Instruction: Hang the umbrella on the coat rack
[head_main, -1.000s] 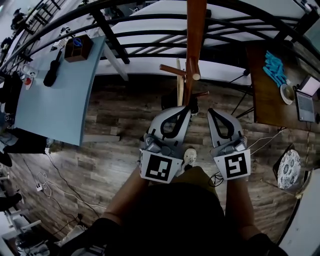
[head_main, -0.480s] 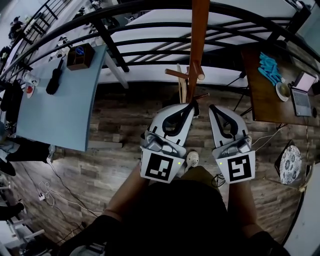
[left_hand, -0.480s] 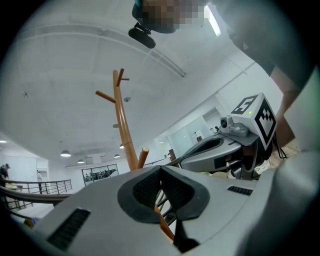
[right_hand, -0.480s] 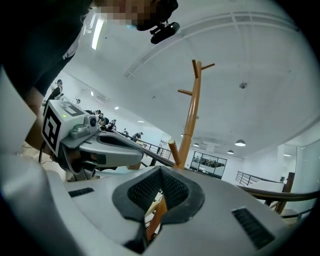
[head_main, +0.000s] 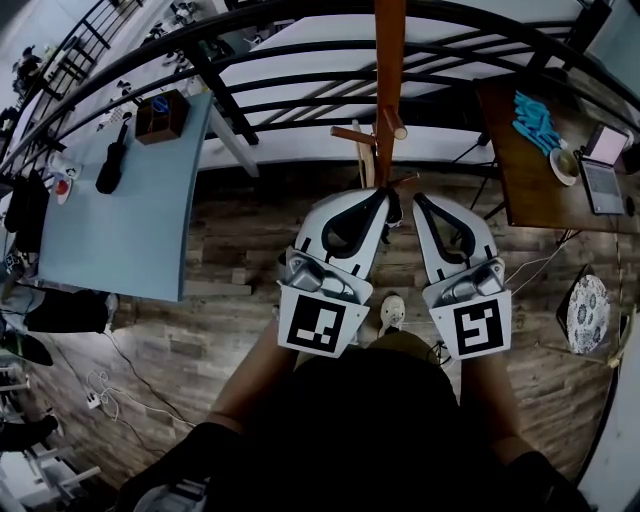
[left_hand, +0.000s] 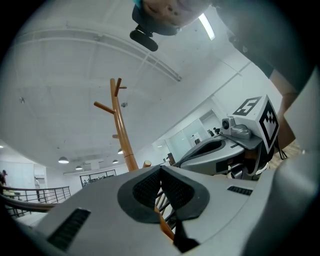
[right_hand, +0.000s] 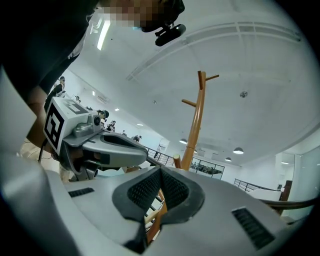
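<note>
The wooden coat rack (head_main: 388, 80) rises just ahead of me, its short pegs (head_main: 352, 134) sticking out at the sides. My left gripper (head_main: 383, 197) and right gripper (head_main: 420, 198) are held side by side, tips close to the pole's lower part. Both are shut with nothing between the pads. In the left gripper view the rack (left_hand: 121, 135) stands beyond the closed left gripper (left_hand: 161, 167). The right gripper view shows the rack (right_hand: 196, 120) past the closed right gripper (right_hand: 161, 167). A black object that looks like a folded umbrella (head_main: 110, 162) lies on the blue table, far from both grippers.
The blue table (head_main: 120, 240) at left also bears a brown box (head_main: 162, 115). A black curved railing (head_main: 300, 60) runs behind the rack. A brown desk (head_main: 530, 190) at right holds a laptop (head_main: 605, 170) and a teal cloth (head_main: 535, 120). Cables lie on the wooden floor.
Both grippers have risen together and now sit closer to the rack's pole. Their jaws stayed shut throughout.
</note>
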